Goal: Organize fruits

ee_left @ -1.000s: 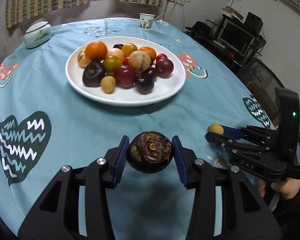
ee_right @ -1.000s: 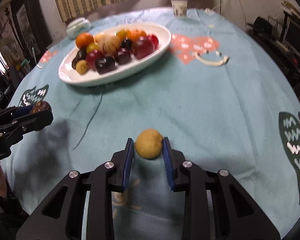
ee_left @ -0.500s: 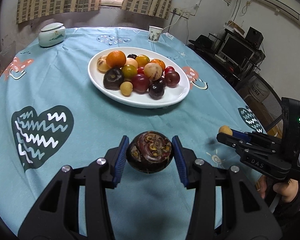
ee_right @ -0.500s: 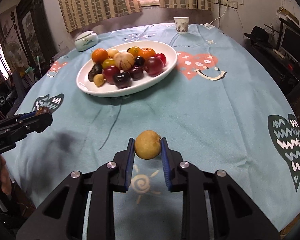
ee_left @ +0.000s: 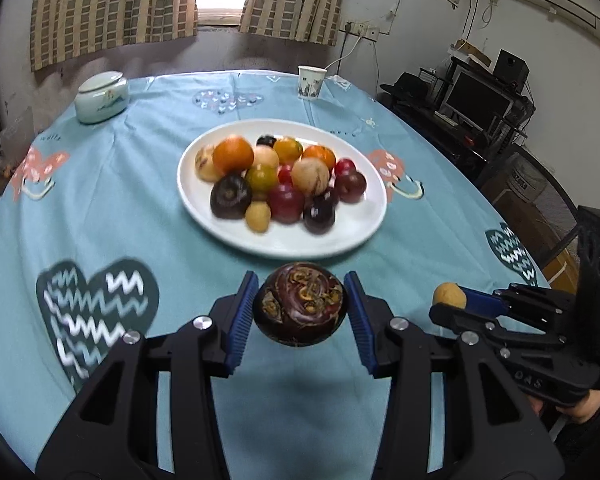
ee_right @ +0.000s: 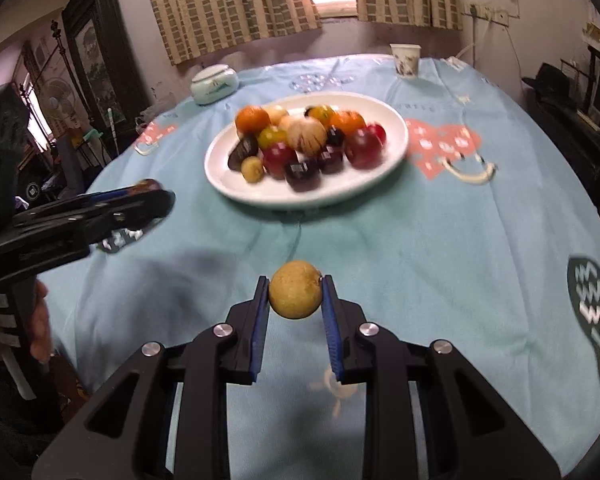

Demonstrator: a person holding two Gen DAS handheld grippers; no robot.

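My left gripper (ee_left: 299, 305) is shut on a dark purple mangosteen (ee_left: 299, 304), held above the tablecloth just short of the white oval plate (ee_left: 360, 224). My right gripper (ee_right: 295, 294) is shut on a small round tan fruit (ee_right: 295, 295), also lifted off the cloth. The plate (ee_right: 220, 172) holds several fruits: oranges, red plums, dark plums and pale ones. In the left wrist view the right gripper (ee_left: 449, 297) shows at lower right with the tan fruit (ee_left: 449, 296) at its tip. The left gripper (ee_right: 148, 192) shows at the left edge of the right wrist view.
A round table under a light blue cloth (ee_left: 120, 200) with heart prints. A lidded ceramic jar (ee_left: 101, 97) stands at the far left, a paper cup (ee_left: 310, 82) at the far edge. Shelves with a monitor (ee_left: 480, 100) stand right of the table. A person's hand (ee_right: 40, 332) grips the left tool.
Both grippers have risen off the cloth with their fruits and the views tilted up, showing more of the room. The right jaws closed tight onto the tan fruit.
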